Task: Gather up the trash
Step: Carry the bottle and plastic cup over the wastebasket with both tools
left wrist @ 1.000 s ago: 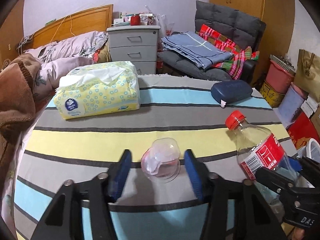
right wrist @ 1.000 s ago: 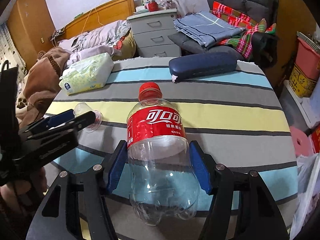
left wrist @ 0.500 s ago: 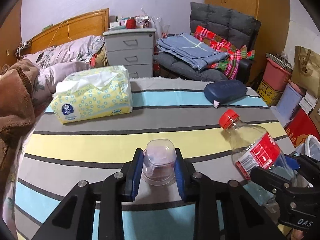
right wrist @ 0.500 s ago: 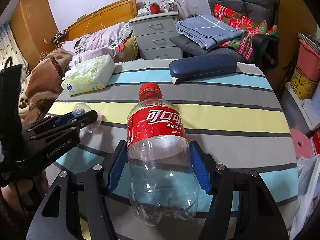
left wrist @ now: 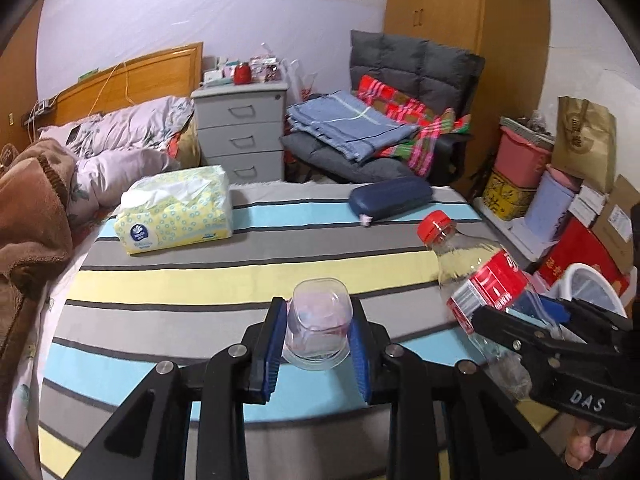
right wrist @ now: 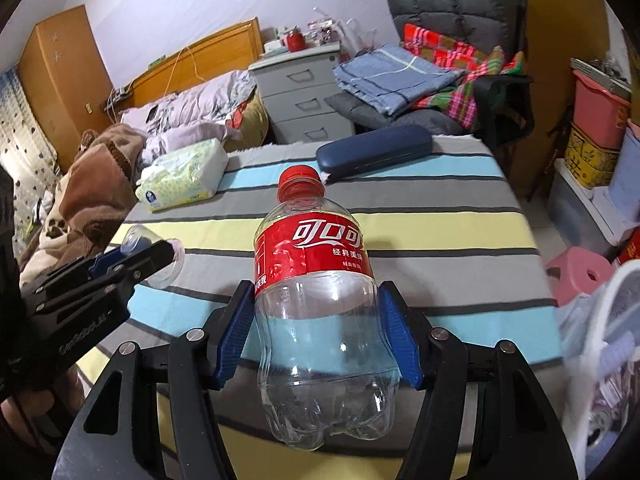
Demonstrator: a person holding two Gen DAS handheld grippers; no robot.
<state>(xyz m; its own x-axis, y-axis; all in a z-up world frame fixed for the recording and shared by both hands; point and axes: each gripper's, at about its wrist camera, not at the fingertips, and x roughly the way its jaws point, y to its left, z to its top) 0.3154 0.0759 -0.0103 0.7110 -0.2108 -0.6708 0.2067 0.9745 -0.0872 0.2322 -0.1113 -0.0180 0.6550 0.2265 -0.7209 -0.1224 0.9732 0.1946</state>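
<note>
Where the striped table point(left wrist: 168, 280) filled the lower part of both views, held everything else as landmark. Carried a yellow tissue pack point(left wrist: 176, 210) at its far left corner and a dark blue case point(left wrist: 390, 198) at its far right edge, well apart from each other. Backed onto a grey drawer unit point(left wrist: 242, 128) just past its far edge, with a bed point(left wrist: 120, 136) off its left side. Showed a white basket point(left wrist: 592, 288) low beside its right edge, contents too blurred to tell.

Above the near right part of the table, was gripped an empty clear cola bottle point(right wrist: 320, 292) with red label and red cap, raised and tilted, cap pointing toward the far edge. Was pinched at the lower body by the right gripper point(right wrist: 318, 332), blue pads point(right wrist: 234, 332) pressed against both sides of the plastic.

Over the near middle of the table, was clamped a small clear plastic cup point(left wrist: 318, 326), upside down, rim toward the tabletop. Was squeezed between the blue pads of the left gripper point(left wrist: 318, 340), one pad flat on each side.
</note>
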